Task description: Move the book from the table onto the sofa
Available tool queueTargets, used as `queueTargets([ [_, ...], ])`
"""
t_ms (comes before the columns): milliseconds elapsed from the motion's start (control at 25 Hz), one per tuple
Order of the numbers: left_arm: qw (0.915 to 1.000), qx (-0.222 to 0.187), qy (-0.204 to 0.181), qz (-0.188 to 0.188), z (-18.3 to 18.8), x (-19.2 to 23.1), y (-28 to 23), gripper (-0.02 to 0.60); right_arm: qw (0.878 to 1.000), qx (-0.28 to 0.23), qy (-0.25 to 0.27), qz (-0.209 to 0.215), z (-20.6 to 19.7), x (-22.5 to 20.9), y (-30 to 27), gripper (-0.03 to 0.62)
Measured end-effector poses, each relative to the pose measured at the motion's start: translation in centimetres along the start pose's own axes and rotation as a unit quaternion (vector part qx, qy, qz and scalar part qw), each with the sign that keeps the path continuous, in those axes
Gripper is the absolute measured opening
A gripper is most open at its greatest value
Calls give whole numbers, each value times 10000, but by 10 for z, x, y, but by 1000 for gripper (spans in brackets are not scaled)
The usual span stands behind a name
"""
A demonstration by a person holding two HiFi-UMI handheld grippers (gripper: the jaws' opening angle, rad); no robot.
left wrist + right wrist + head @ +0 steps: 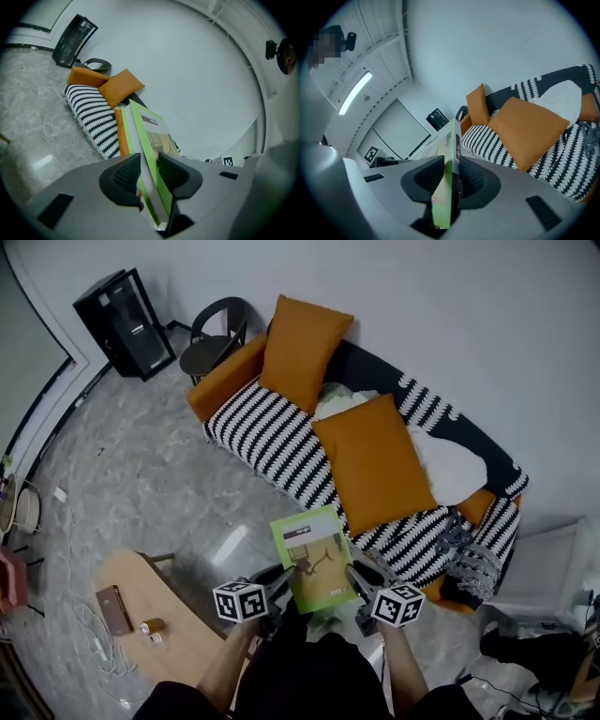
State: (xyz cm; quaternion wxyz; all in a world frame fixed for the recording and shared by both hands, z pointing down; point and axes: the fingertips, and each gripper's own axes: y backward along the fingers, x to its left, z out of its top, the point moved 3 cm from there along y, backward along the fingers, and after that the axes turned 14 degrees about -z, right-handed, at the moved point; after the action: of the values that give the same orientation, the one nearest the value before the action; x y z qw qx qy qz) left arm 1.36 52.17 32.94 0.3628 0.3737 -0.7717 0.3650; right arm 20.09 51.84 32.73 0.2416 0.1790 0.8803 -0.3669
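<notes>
Sofa (272, 439), book (311, 554), right gripper view adds lamp (355, 92)

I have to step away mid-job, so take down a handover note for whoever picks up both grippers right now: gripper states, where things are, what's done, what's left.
Left gripper: shut on the green book, left edge.
Right gripper: shut on its right edge.
Book: in the air between both grippers, over the floor, just short of the sofa.
Done: book is off the wooden table.
Left: carry it over the sofa, lay it on bare striped seat beside the orange cushion, open both grippers.
</notes>
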Motion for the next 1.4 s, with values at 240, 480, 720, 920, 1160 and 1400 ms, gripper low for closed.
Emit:
queueTargets([
  [240,10000,70,4,-46,47,25,4,131,10000,70,-39,-22,22,18,-41,115],
  [480,9999,41,116,-15,77,47,-8,130,10000,92,-35,3,47,15,-77,115],
  [720,9998,42,180,37,120,72,-36,130,9999,156,-44,47,84,2,-122,115],
  [920,9996,68,226,157,170,98,-66,129,9996,254,-59,118,127,-11,-172,115],
  [1160,9991,41,280,309,234,128,-100,129,9990,361,28,262,183,-25,-235,114],
  [1400,9986,35,335,397,283,154,-130,127,9981,483,78,365,227,-38,-286,114],
])
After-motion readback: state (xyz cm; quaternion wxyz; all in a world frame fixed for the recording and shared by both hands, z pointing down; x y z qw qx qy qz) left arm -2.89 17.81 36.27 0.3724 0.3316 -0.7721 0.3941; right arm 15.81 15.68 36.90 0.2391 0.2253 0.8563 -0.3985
